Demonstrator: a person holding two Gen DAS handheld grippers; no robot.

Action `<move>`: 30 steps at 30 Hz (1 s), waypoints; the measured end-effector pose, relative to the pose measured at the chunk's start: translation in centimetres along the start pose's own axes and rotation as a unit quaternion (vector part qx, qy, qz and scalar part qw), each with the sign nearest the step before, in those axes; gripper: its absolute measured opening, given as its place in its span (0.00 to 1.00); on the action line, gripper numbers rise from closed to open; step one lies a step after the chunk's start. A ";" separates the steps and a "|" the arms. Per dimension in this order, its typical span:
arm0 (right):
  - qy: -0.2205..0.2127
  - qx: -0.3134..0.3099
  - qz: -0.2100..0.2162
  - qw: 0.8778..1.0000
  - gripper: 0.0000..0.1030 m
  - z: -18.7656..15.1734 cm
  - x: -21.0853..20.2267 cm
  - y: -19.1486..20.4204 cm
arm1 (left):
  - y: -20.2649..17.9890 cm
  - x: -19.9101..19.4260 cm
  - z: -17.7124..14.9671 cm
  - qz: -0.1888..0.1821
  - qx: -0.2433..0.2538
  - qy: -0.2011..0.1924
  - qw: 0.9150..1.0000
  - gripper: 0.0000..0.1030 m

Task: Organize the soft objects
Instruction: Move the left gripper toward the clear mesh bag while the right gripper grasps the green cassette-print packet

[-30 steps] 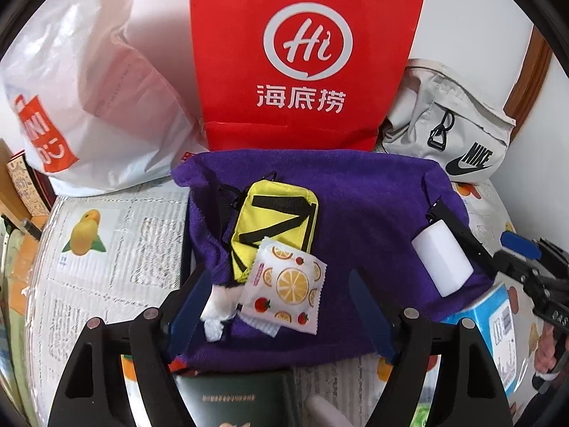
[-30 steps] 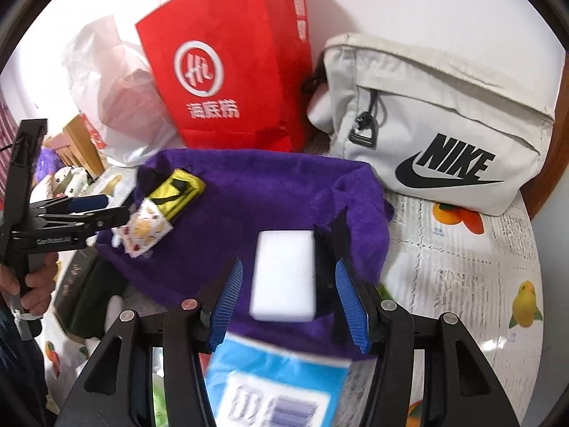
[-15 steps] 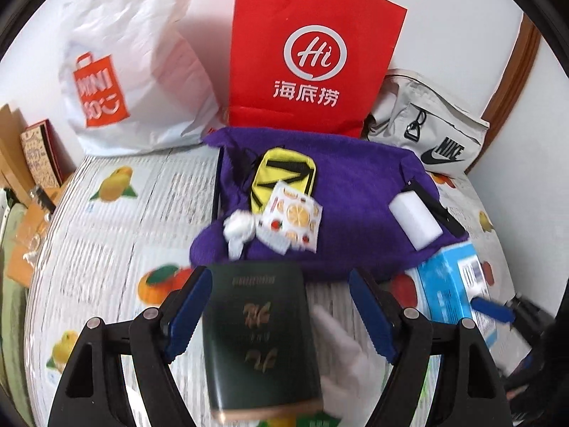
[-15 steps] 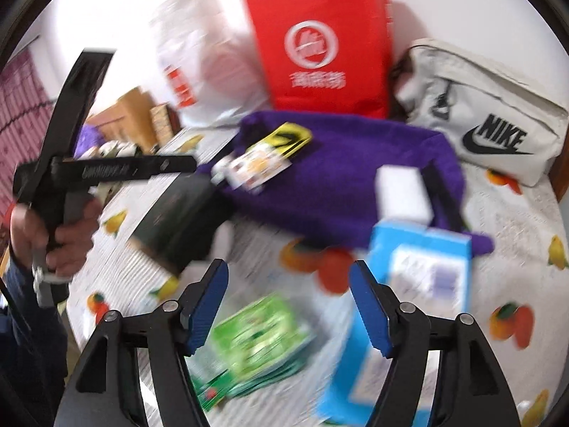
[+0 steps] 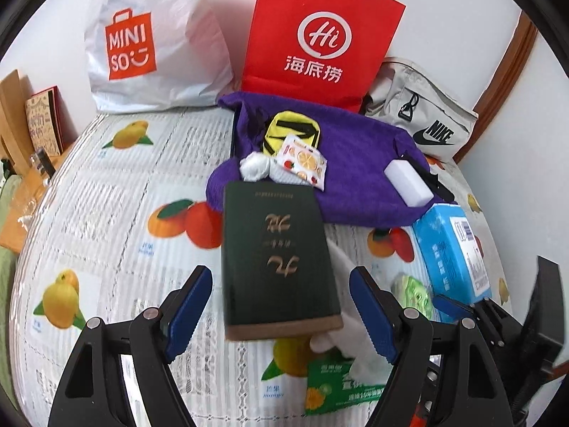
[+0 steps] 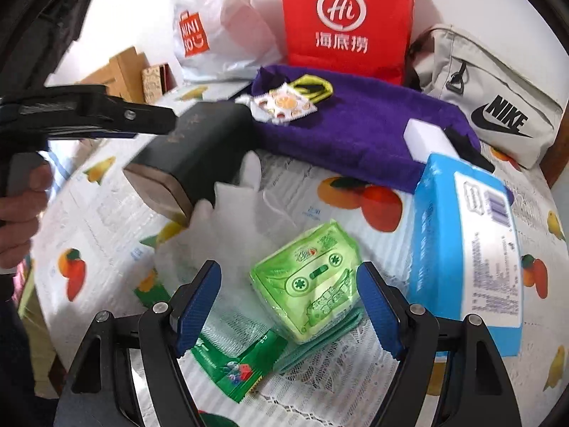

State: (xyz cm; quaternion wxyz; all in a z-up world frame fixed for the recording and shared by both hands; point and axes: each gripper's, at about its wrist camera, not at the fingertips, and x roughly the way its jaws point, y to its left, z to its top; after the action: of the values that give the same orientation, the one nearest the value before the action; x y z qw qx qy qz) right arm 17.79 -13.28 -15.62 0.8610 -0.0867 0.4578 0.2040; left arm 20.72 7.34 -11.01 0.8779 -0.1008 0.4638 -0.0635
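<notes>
A purple towel (image 5: 355, 178) lies at the back with a yellow pouch (image 5: 291, 131), a fruit-print sachet (image 5: 306, 163), a white wad (image 5: 254, 167) and a white sponge (image 5: 409, 185) on it. My left gripper (image 5: 281, 313) is open above a dark green book (image 5: 277, 256); its pads stay clear of the cover. My right gripper (image 6: 288, 306) is opening, with a green tissue pack (image 6: 309, 277) between its fingers, untouched by the pads. A white glove (image 6: 242, 206) lies beside the book, and a blue tissue pack (image 6: 462, 242) sits to the right.
A red paper bag (image 5: 320, 42), a white Miniso bag (image 5: 149, 42) and a grey Nike bag (image 5: 423, 121) line the wall. A green sachet (image 6: 242, 366) lies near the front. The fruit-print tablecloth (image 5: 106, 213) is bare on the left. A hand (image 6: 21, 213) grips the left tool.
Both grippers pulled back from the purple towel toward the front. The right one released the white sponge onto the towel and opened wider. The book came under the left gripper.
</notes>
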 end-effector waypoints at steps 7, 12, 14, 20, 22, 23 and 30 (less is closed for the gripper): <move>-0.002 0.000 -0.023 1.000 0.57 -0.2 0.0 0.0 | 0.9 -0.6 -1.2 -0.007 -0.005 0.001 1.000 0.76; -0.034 0.031 0.010 0.999 0.57 -0.2 -2.6 -0.7 | 0.9 -1.0 -2.5 -0.011 -0.002 0.005 1.000 0.76; -0.047 0.042 0.015 0.998 0.57 -0.3 -3.8 -0.8 | 0.5 -1.0 -3.0 -0.015 0.001 0.007 1.000 0.76; -0.067 0.049 0.026 0.996 0.57 -2.2 -6.8 -0.8 | -1.6 -0.6 -5.1 -0.030 0.022 0.018 0.999 0.76; -0.067 0.048 0.027 0.996 0.57 -3.2 -7.5 -0.8 | -2.7 -0.2 -5.8 -0.039 0.034 0.022 0.998 0.76; -0.067 0.049 0.026 0.996 0.57 -3.8 -7.8 -0.8 | -3.2 -0.1 -6.1 -0.041 0.039 0.023 0.998 0.76; -0.061 0.049 0.014 0.997 0.57 -7.4 -8.8 -1.3 | -5.7 1.8 -7.3 -0.042 0.056 0.027 0.997 0.73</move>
State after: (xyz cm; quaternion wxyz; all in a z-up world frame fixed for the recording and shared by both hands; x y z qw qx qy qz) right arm 8.41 -19.38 -12.62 0.8877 -0.0258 0.4148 0.1983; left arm 15.57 0.54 -15.08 0.8657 -0.0691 0.4788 -0.1283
